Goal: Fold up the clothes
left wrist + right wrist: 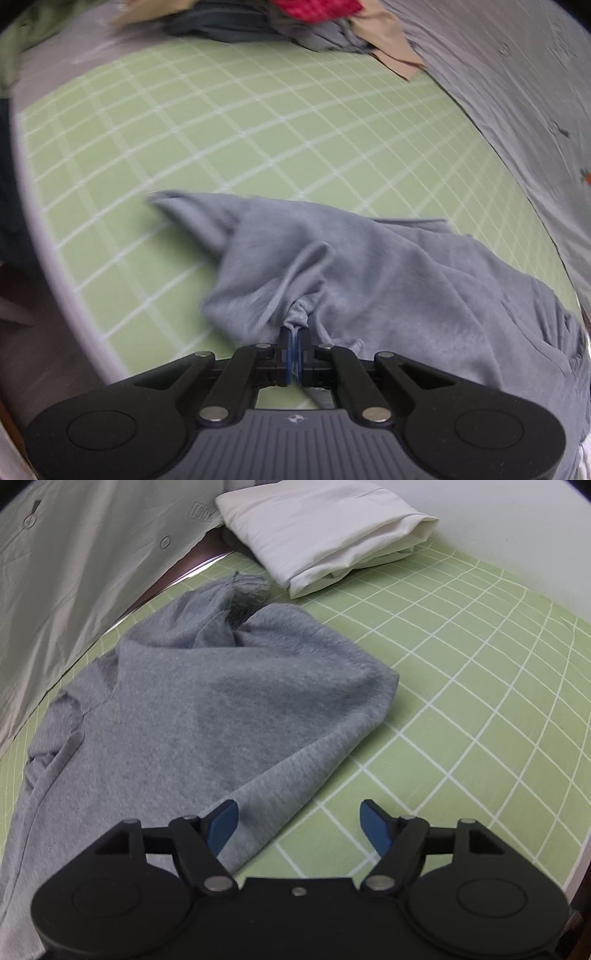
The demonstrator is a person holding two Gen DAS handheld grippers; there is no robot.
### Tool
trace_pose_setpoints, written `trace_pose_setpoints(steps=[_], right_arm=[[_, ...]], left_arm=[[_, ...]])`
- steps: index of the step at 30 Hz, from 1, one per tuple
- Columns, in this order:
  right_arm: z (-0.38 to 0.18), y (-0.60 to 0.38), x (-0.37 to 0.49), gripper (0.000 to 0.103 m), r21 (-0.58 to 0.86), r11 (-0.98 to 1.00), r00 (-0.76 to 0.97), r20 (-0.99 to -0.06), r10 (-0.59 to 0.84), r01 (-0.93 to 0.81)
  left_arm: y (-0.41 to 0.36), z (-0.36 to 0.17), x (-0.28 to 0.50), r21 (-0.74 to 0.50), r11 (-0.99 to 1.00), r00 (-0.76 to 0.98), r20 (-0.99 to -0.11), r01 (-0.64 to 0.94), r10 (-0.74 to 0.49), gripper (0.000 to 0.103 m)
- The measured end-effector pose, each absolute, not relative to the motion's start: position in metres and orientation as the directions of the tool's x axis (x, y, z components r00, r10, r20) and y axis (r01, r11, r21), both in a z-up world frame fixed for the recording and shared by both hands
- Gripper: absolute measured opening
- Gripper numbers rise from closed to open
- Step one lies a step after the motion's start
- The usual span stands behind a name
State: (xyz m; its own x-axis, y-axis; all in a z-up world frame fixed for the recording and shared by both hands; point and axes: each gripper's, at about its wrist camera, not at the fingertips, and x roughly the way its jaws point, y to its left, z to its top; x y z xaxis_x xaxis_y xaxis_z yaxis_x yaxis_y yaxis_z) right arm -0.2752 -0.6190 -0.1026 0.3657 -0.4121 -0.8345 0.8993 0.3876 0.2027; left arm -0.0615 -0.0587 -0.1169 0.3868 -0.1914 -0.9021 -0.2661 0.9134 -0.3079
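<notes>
Shirt (207, 709) lies on the checked mat (480, 686), its bunched edge in the left tool (294, 334), the right tool (298, 812) over its near corner; a folded cloth (325, 528) sits behind it, a clothes pile (280, 22) at the mat's far edge.

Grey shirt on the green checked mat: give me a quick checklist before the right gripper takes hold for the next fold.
1. Left gripper pinching the grey shirt: ok, jaws shut on a bunch of fabric.
2. Right gripper ready to grasp: ok, jaws open, nothing pinched.
3. Shirt edge between the right jaws: ok, a corner lies by the left blue pad.
4. Shirt lying flat: not ok, bunched and creased.
5. Green checked mat free beside the shirt: ok.
6. White folded cloth apart from the shirt: cannot tell.
</notes>
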Motion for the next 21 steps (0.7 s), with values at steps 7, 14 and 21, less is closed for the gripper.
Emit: trace_pose_setpoints(steps=[7,14,21], right_arm=[[-0.105,-0.642,-0.267,0.079,0.185,0.308,0.318,-0.825,-0.466,0.933],[-0.109,-0.668,-0.205,0.067,0.127,0.377,0.305,-0.834,-0.461,0.918],[-0.113,-0.685,-0.096,0.063,0.037,0.527,0.322,-0.827,-0.461,0.849]], left_arm=[[-0.104,-0.124,-0.012,-0.338,0.931,0.377,-0.887,-0.138,-0.266,0.003],[-0.139,-0.129,0.061,-0.361,0.926,0.429,-0.858,-0.108,-0.284,0.003],[-0.194,-0.131,0.152,-0.339,0.94,0.495,-0.824,-0.04,-0.276,0.004]])
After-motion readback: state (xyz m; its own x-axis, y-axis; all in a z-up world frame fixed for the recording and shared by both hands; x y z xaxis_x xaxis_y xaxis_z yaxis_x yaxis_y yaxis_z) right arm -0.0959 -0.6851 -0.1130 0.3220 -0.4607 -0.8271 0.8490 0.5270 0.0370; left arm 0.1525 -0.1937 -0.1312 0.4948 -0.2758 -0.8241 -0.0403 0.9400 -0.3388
